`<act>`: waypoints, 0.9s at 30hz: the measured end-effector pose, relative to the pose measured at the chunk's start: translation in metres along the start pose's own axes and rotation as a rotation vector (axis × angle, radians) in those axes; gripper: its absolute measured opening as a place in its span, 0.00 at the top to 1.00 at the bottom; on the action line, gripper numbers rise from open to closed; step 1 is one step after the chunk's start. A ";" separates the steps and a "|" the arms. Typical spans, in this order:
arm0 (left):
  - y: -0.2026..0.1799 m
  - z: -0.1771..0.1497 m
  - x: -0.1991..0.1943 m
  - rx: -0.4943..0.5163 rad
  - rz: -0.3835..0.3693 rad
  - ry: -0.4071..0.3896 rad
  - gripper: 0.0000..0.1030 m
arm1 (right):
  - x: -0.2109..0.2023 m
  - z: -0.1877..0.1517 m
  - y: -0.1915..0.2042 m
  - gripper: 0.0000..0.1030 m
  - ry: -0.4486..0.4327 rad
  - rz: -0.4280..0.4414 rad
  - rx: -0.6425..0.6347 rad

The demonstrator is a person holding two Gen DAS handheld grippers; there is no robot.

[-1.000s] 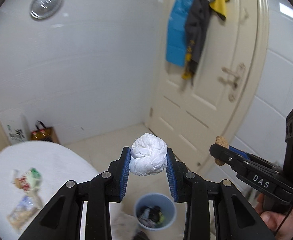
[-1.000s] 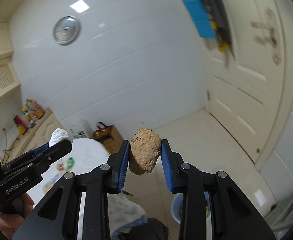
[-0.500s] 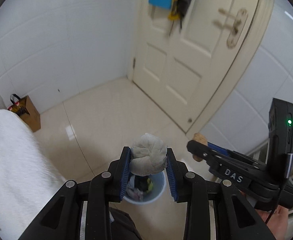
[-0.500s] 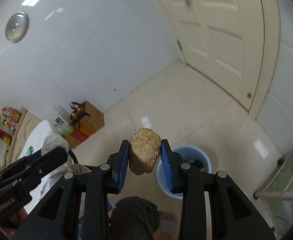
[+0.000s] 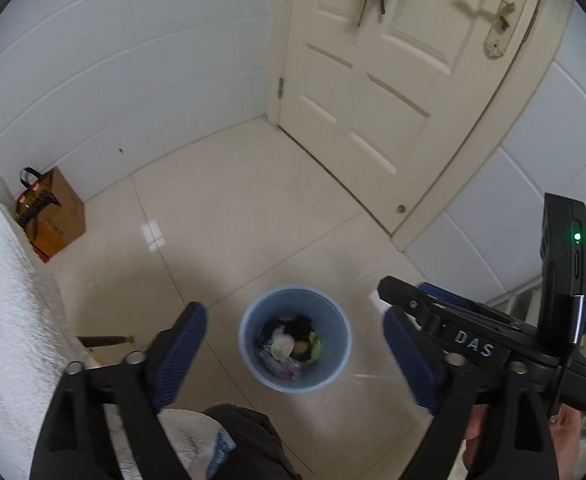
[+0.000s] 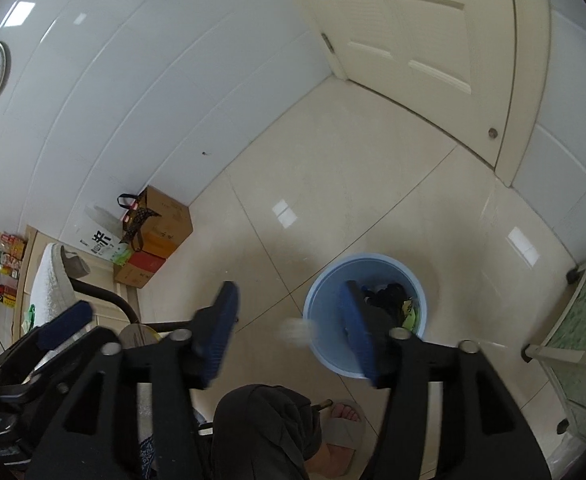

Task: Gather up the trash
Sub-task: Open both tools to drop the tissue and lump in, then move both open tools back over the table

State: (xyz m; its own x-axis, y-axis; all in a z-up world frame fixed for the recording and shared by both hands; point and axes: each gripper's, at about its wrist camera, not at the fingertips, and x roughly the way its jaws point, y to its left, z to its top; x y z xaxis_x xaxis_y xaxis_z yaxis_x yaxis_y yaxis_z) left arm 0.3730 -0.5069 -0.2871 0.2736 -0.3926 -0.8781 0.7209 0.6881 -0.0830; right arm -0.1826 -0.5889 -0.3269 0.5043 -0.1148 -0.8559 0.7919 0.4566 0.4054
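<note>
A round light-blue trash bin [image 5: 295,338] stands on the pale tiled floor [image 5: 233,208], low in the centre of the left wrist view. Inside it lie a white crumpled paper wad [image 5: 282,345], a small brown lump [image 5: 302,346] just beside it, and dark and green scraps. In the right wrist view the same bin sits lower right of centre, and a blurred white patch [image 6: 298,331] shows at its left rim; what it is cannot be told.

The left hand-held gripper [image 5: 293,350] is spread wide with nothing between its blue pads [image 5: 179,354], the bin framed between them. The right hand-held gripper [image 6: 291,326] also stands wide apart and empty, its right pad overlapping the bin.

At the left edge of the left wrist view is a table [image 5: 9,300] under a white cloth. A brown cardboard box [image 5: 55,218] sits against the white tiled wall at middle left. A cream panelled door [image 5: 393,80] fills the upper right.
</note>
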 end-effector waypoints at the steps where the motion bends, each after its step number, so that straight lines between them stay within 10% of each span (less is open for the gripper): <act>1: 0.000 0.001 -0.001 0.003 0.011 -0.008 0.09 | -0.001 0.000 0.000 0.27 -0.005 -0.007 0.003; 3: 0.000 0.002 -0.004 0.008 0.022 -0.021 0.07 | -0.005 0.000 0.001 0.00 -0.021 -0.031 0.012; 27: 0.062 -0.103 -0.230 -0.084 0.059 -0.368 0.01 | -0.103 0.004 0.127 0.00 -0.225 0.011 -0.170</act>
State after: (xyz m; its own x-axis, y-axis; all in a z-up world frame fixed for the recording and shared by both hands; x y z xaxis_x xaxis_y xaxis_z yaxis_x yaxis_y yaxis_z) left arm 0.2891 -0.3111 -0.1388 0.5346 -0.5331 -0.6557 0.6467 0.7576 -0.0886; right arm -0.1326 -0.5225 -0.1863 0.5913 -0.2929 -0.7514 0.7264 0.5983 0.3384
